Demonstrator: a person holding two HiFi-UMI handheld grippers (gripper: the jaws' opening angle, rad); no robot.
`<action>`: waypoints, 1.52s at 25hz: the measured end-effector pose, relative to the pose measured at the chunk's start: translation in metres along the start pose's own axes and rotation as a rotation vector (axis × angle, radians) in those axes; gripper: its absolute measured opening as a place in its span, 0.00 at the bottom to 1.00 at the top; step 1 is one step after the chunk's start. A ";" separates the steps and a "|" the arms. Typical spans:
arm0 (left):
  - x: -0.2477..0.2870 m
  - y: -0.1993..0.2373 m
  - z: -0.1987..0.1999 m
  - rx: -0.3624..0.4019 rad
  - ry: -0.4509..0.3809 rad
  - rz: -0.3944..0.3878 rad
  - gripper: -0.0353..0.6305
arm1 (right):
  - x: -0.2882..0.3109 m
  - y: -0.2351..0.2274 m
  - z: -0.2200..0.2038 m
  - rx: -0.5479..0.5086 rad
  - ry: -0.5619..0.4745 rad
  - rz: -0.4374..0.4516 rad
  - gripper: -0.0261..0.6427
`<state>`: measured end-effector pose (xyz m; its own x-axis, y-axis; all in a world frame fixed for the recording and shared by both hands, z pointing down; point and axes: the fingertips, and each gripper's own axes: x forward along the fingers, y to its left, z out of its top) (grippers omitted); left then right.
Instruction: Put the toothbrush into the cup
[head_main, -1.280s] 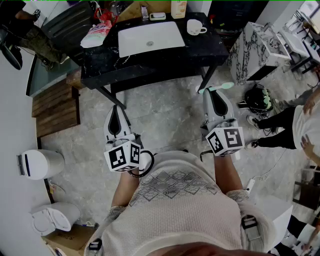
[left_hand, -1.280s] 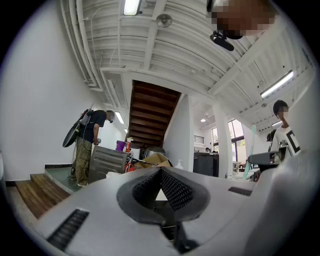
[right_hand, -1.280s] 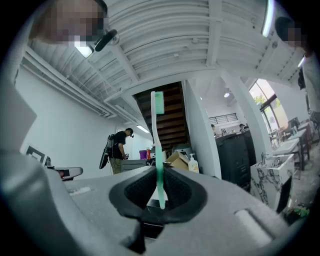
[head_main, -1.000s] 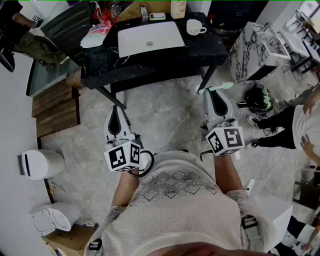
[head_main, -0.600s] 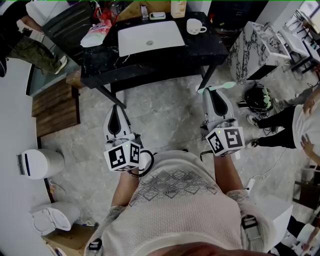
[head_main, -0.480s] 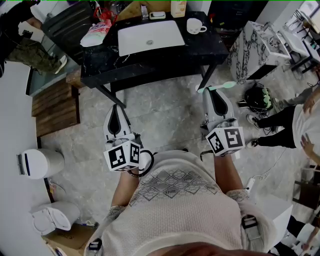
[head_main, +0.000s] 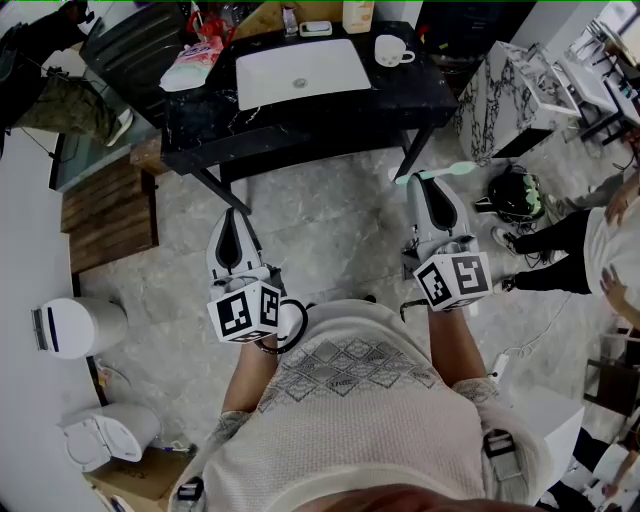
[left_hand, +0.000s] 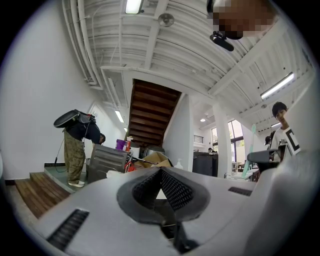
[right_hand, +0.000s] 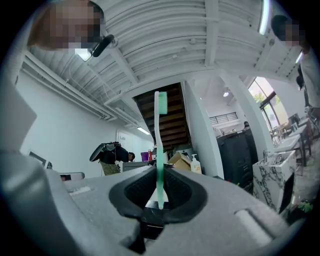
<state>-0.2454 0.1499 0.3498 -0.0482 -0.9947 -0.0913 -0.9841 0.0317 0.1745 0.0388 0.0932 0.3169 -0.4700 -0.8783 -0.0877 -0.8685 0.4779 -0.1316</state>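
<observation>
Your right gripper pinches the toothbrush near its handle end; it may pivot and miss the cup; your left gripper is closed, empty

Dim, greyish head view, bright ceiling strip lights, fisheye edges, black vignette corners.

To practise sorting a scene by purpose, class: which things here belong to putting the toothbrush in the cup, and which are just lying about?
Belongs to the job: toothbrush, clamped in the right gripper; cup on the black table.

Lying about: basin, bottle, pink-and-white pack, white bin.
</observation>
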 end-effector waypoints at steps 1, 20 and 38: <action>0.000 0.001 0.000 -0.001 0.001 -0.002 0.05 | 0.000 0.001 0.001 0.001 -0.001 -0.002 0.11; -0.003 0.049 0.000 -0.009 0.011 -0.022 0.05 | 0.015 0.041 -0.015 -0.015 0.019 -0.031 0.11; 0.106 0.011 -0.015 0.008 -0.012 -0.005 0.05 | 0.106 -0.048 -0.013 -0.004 0.009 -0.003 0.11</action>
<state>-0.2586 0.0433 0.3570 -0.0454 -0.9935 -0.1041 -0.9857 0.0276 0.1665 0.0284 -0.0229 0.3269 -0.4685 -0.8800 -0.0788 -0.8707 0.4750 -0.1275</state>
